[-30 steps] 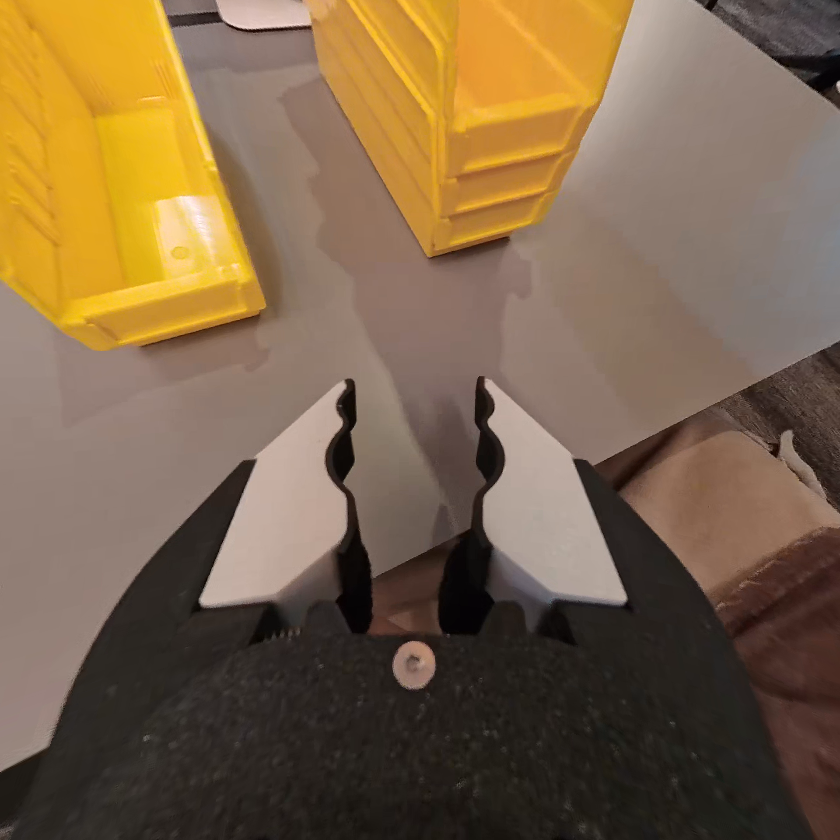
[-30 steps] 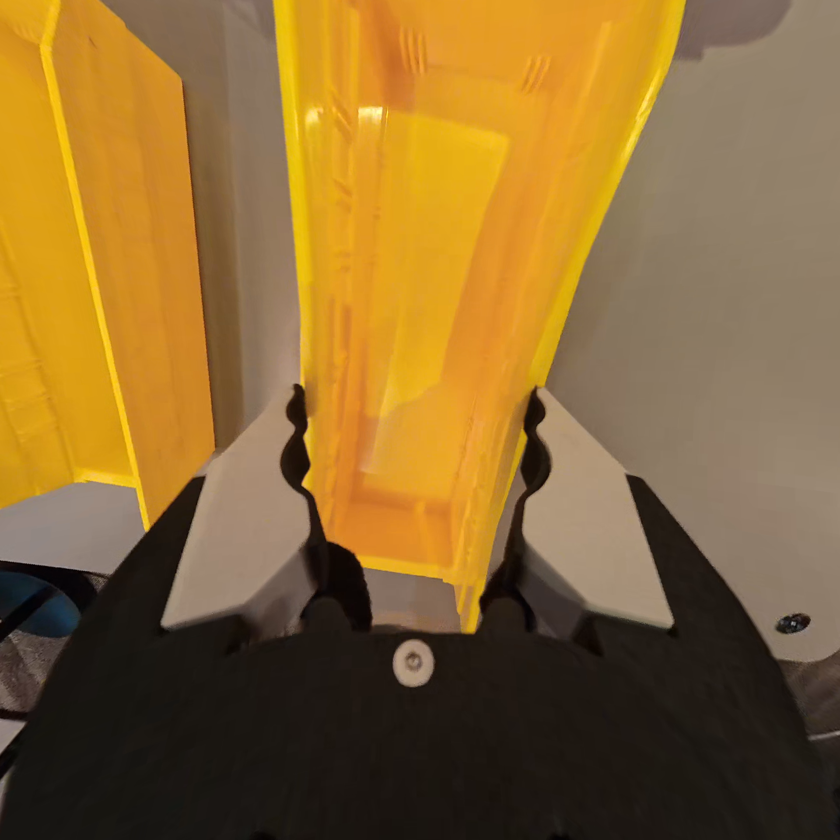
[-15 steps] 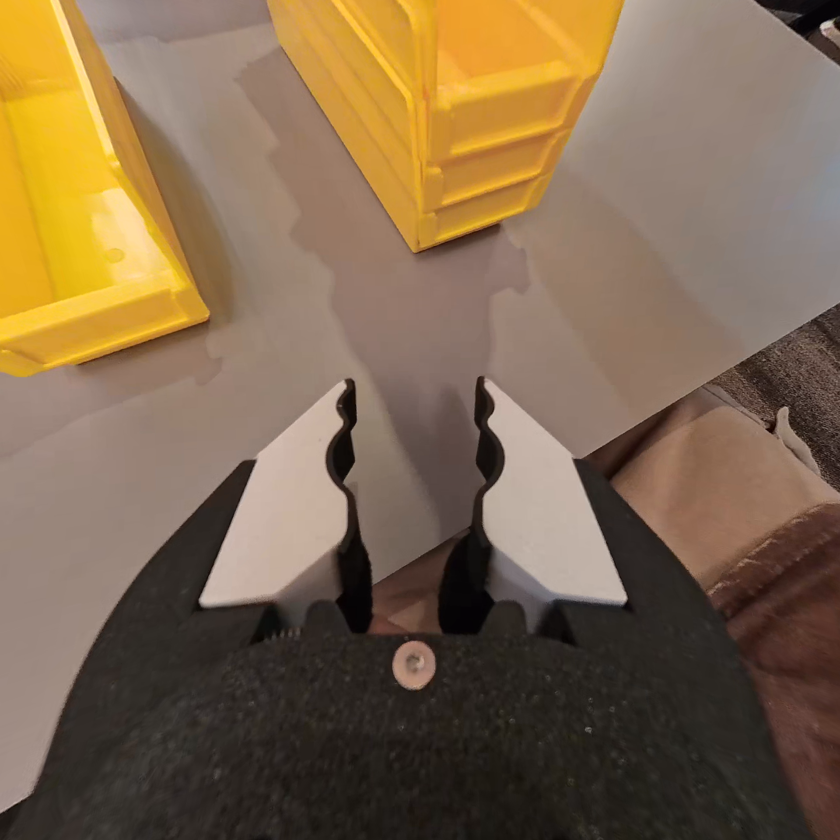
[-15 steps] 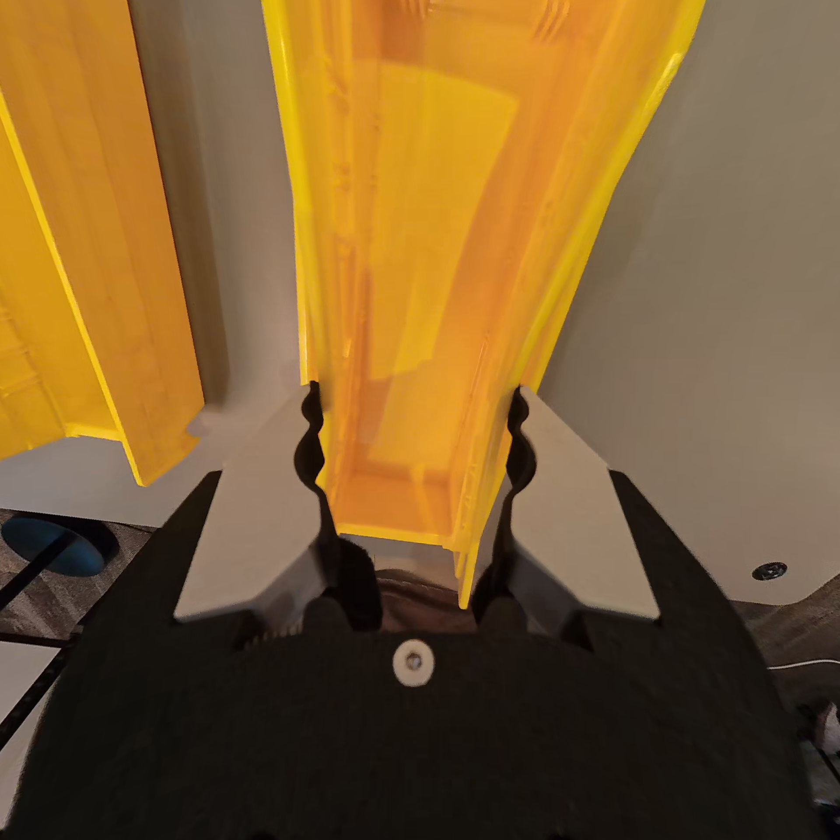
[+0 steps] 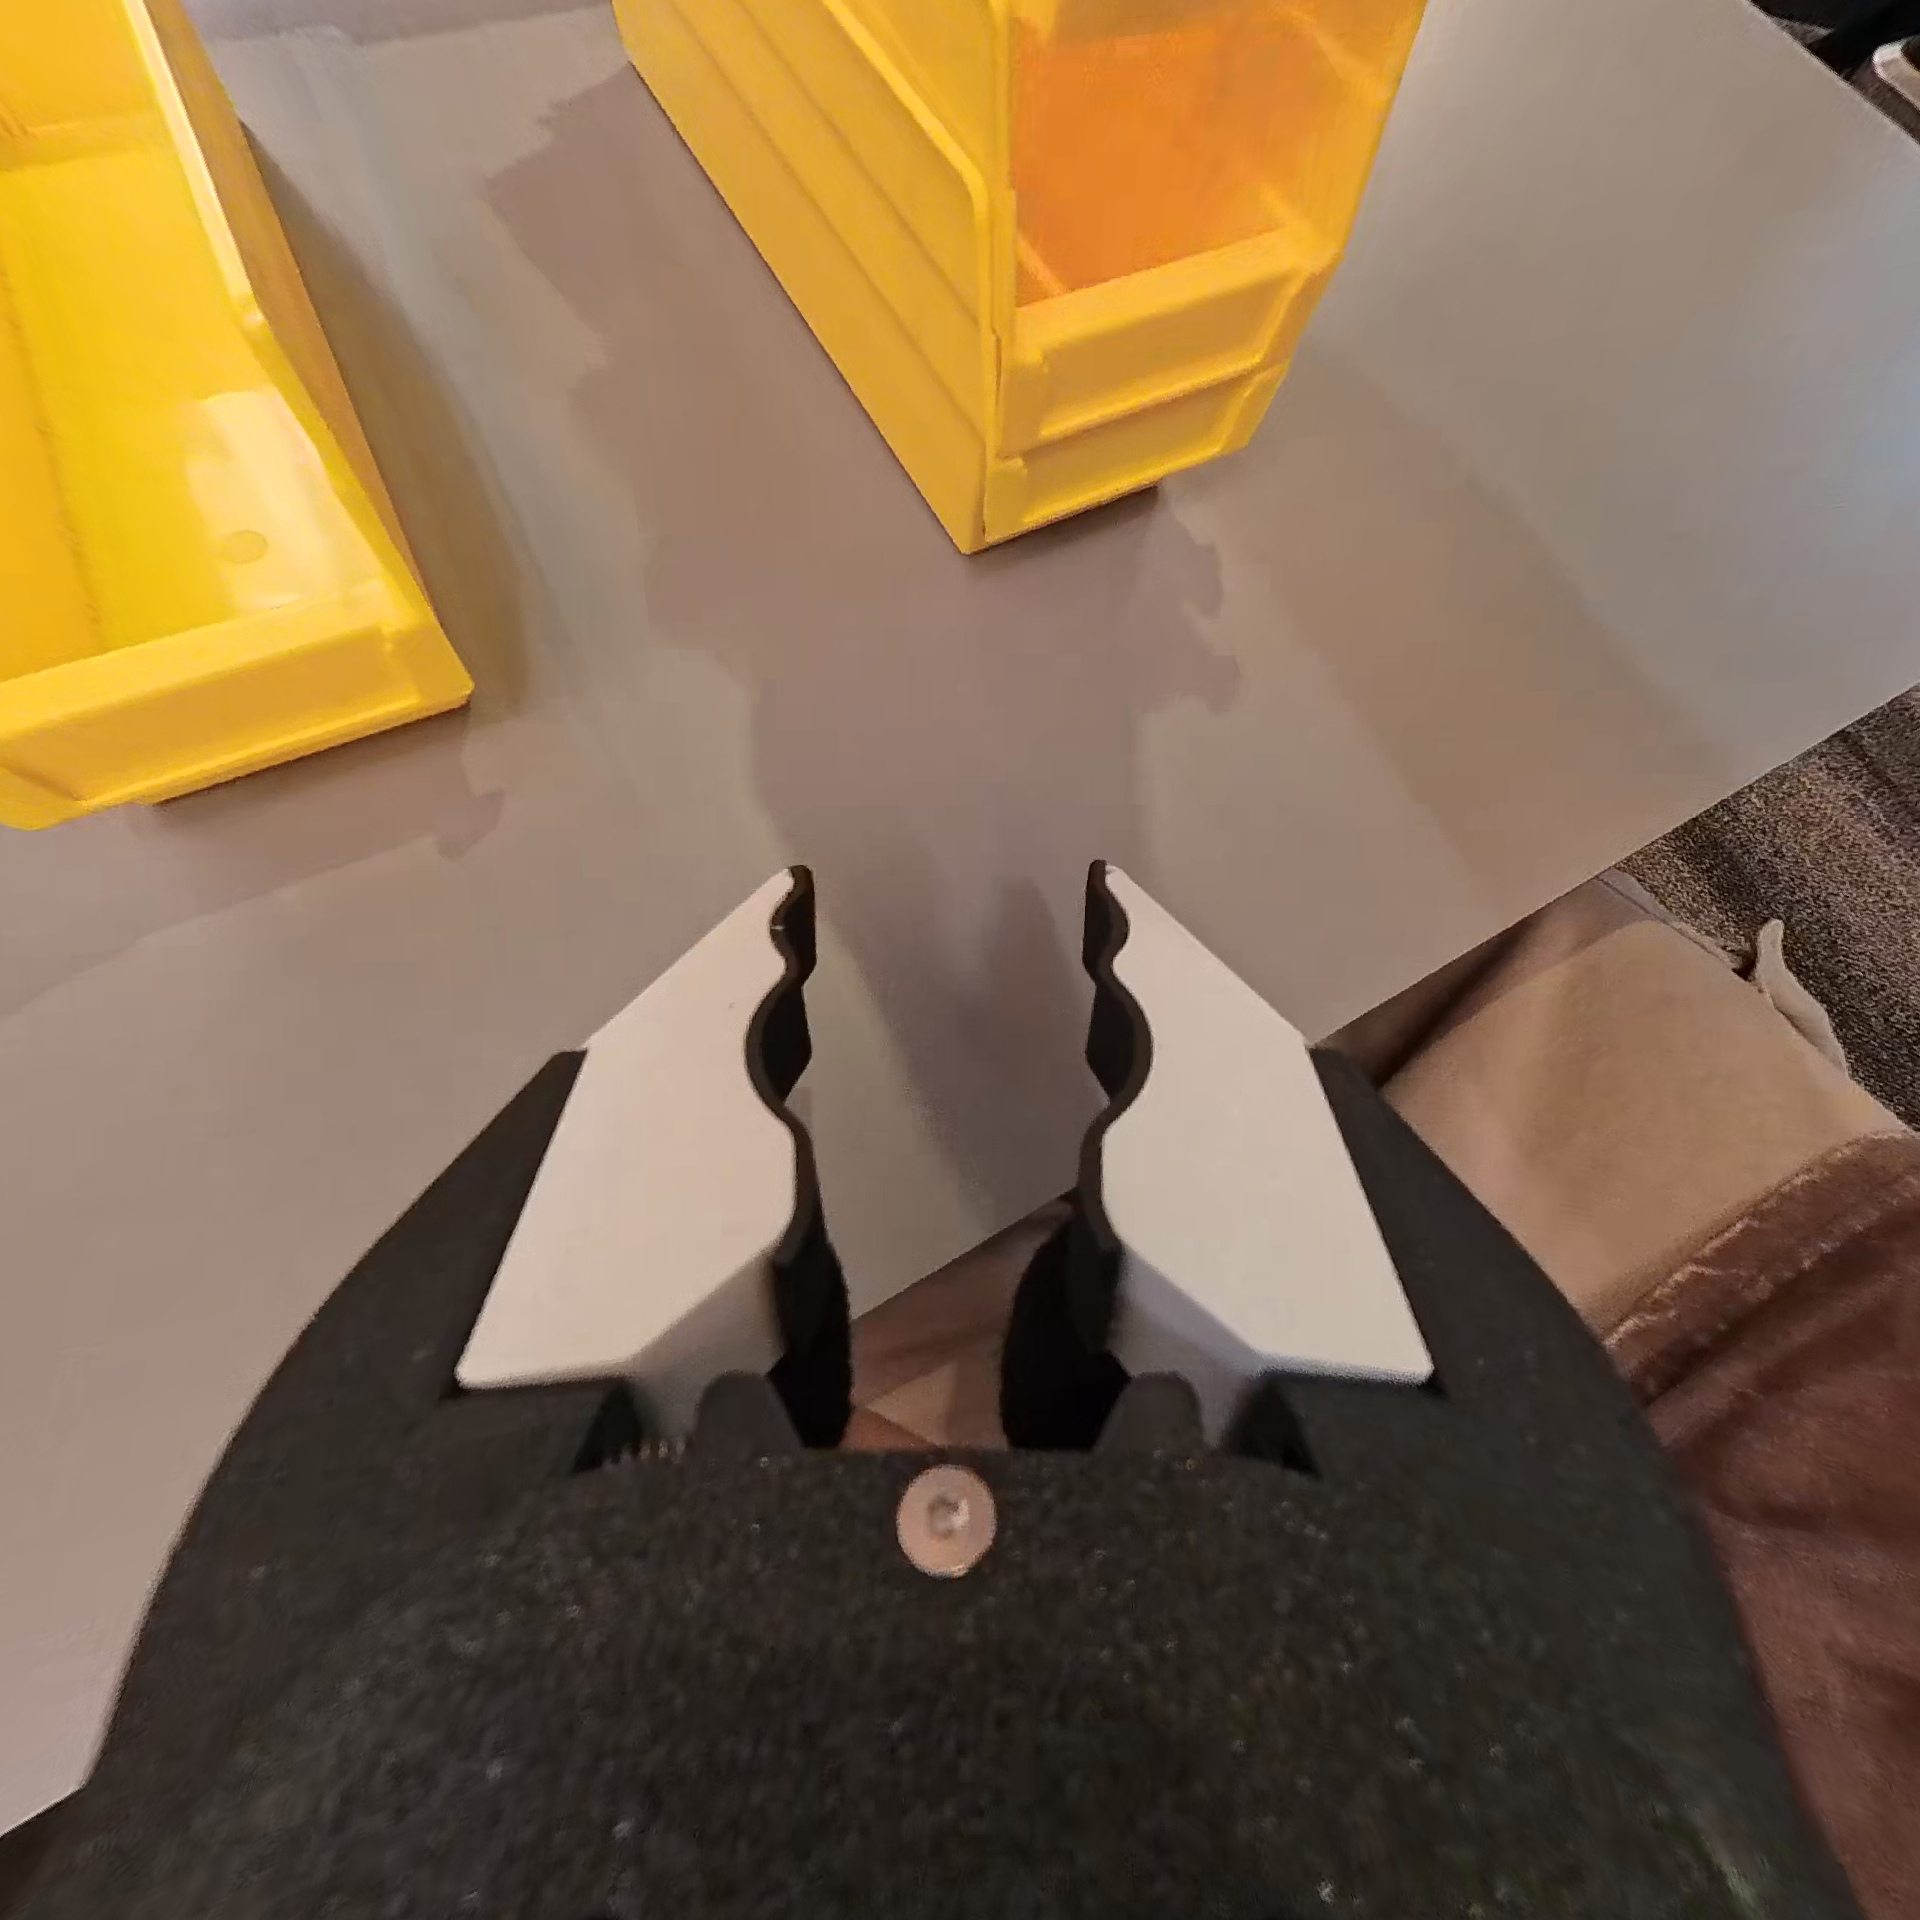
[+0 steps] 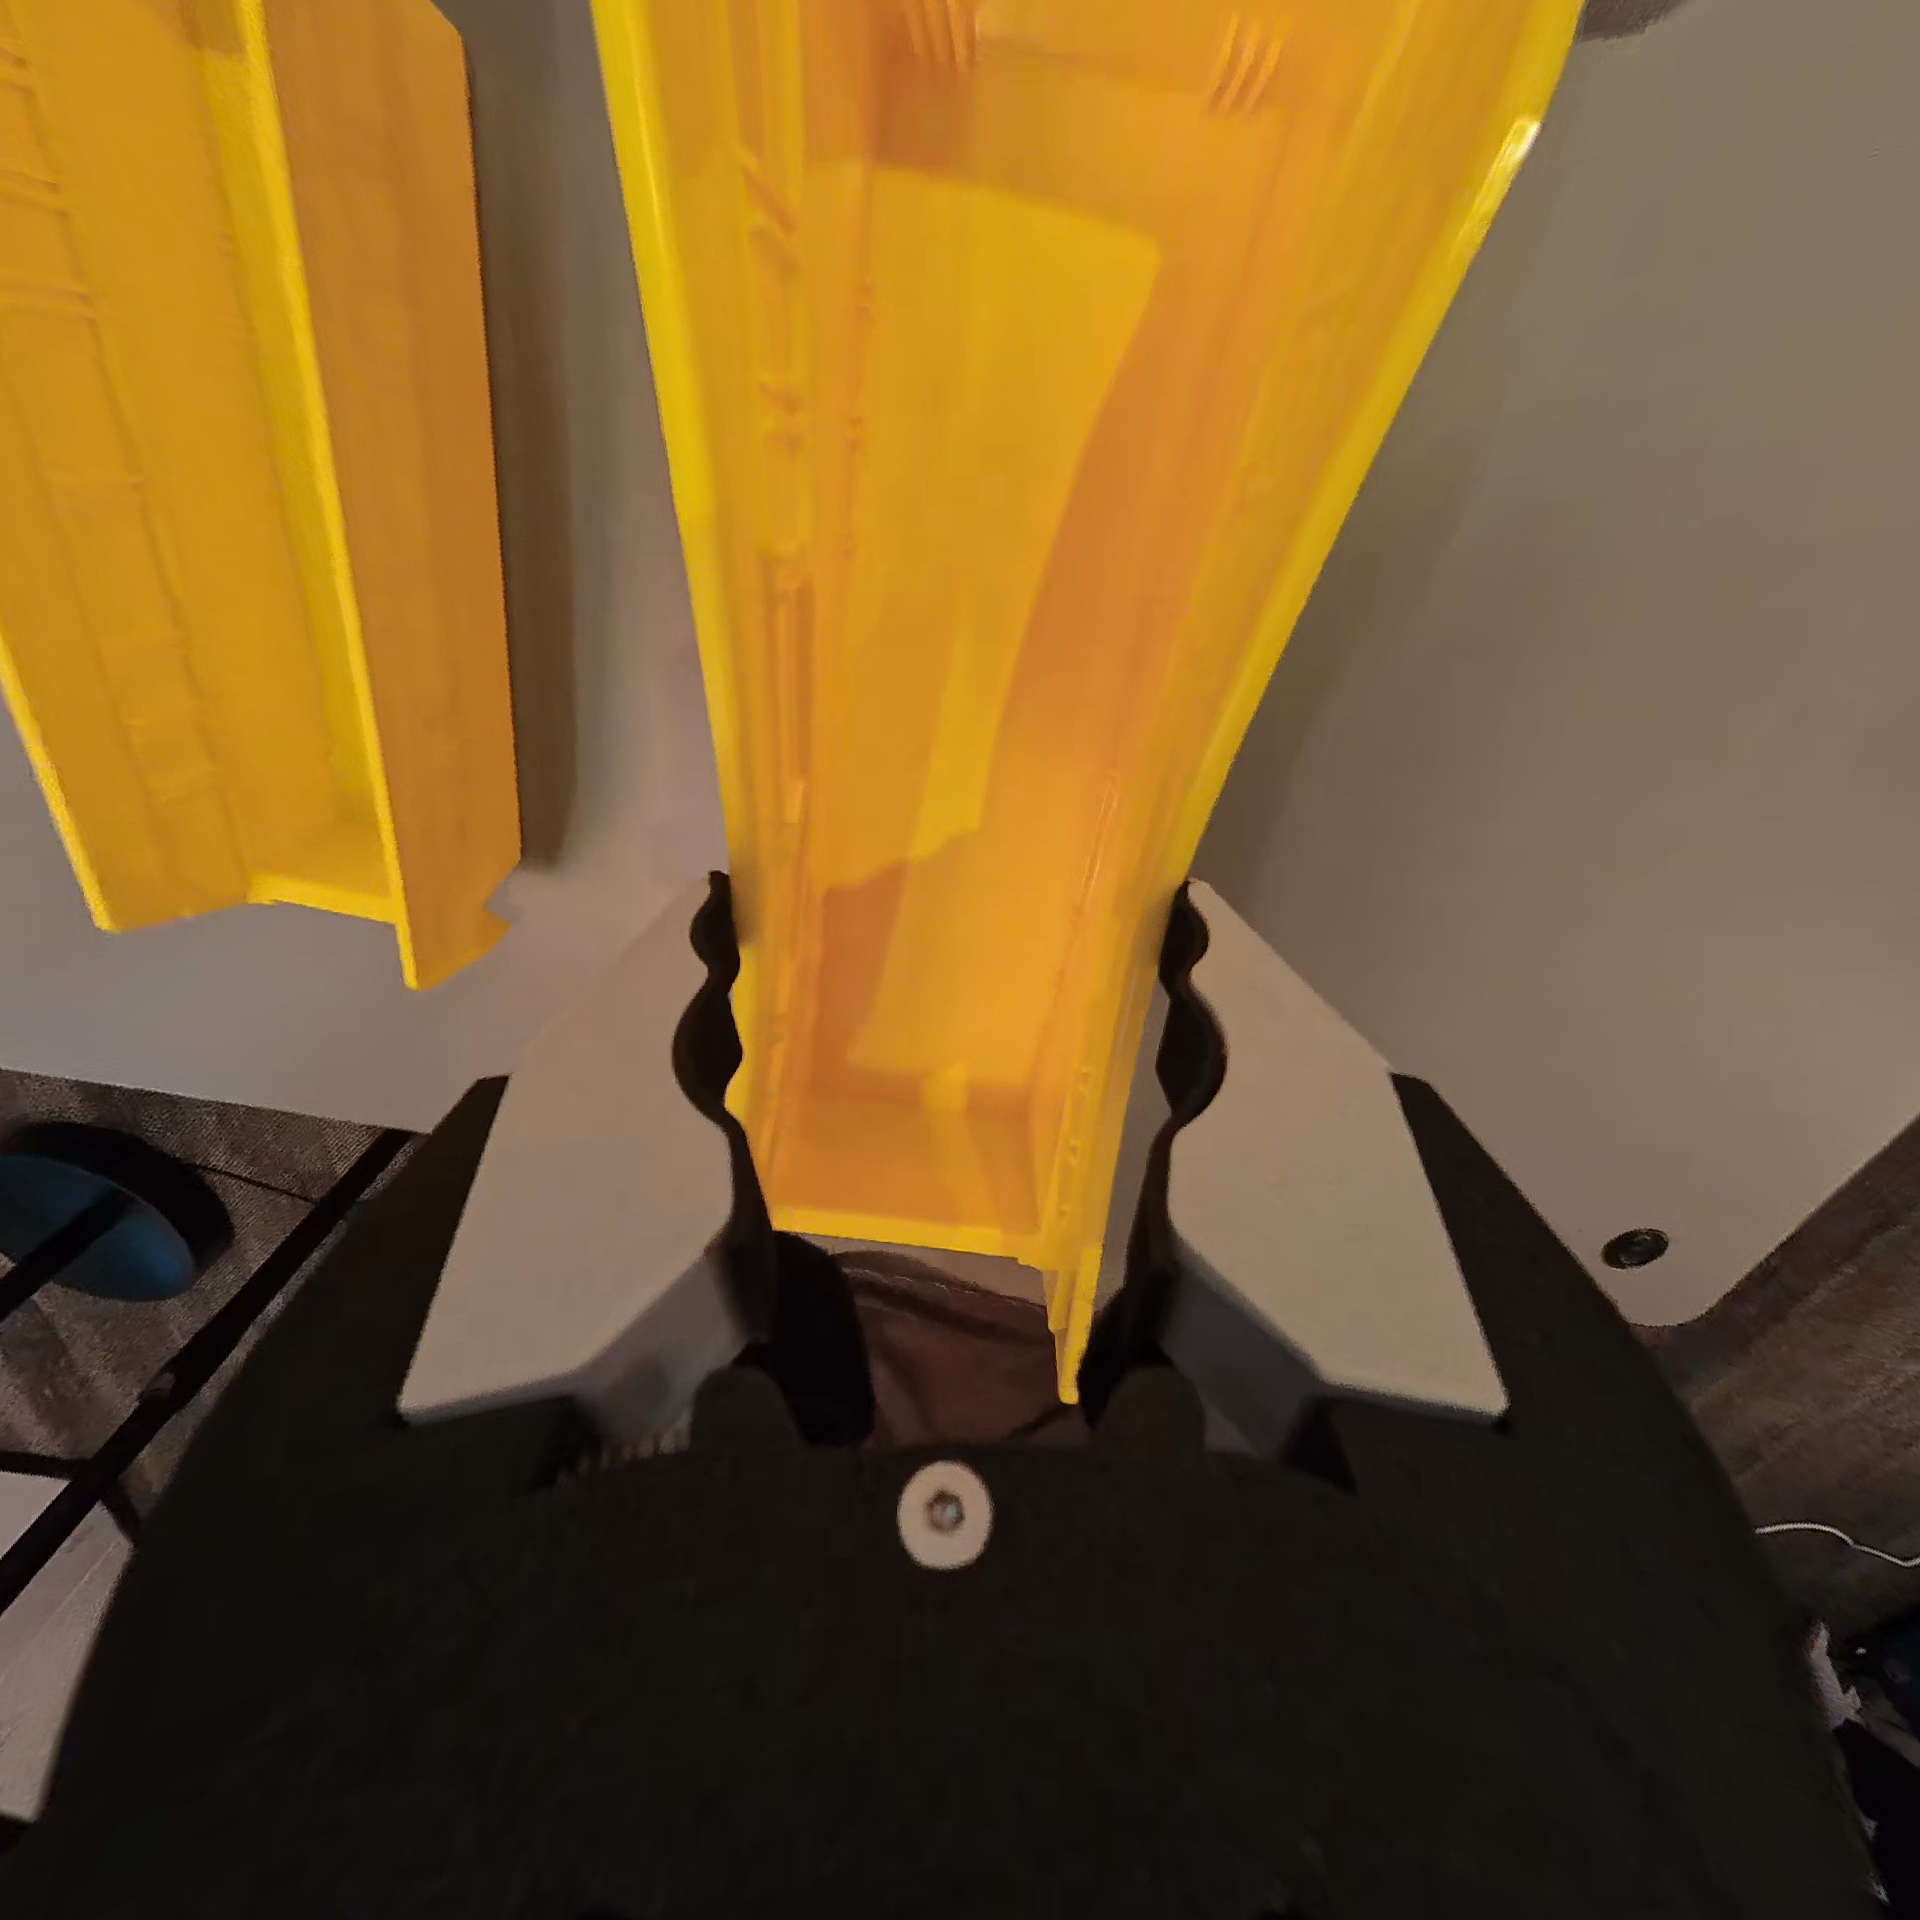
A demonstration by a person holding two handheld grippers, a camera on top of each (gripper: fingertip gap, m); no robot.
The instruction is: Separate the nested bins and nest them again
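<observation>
A grey tabletop (image 5: 1507, 436) carries a single yellow bin (image 5: 197, 540) at 10 o'clock and a nested stack of yellow bins (image 5: 914, 312) at 1 o'clock, well apart.

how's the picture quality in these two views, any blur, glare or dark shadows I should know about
Left wrist view: the nested bins are slightly motion-smeared and dark shadows pool on the grey table. Right wrist view: the held bin glows orange, backlit and soft, its straight walls bowed by the wide lens.
</observation>
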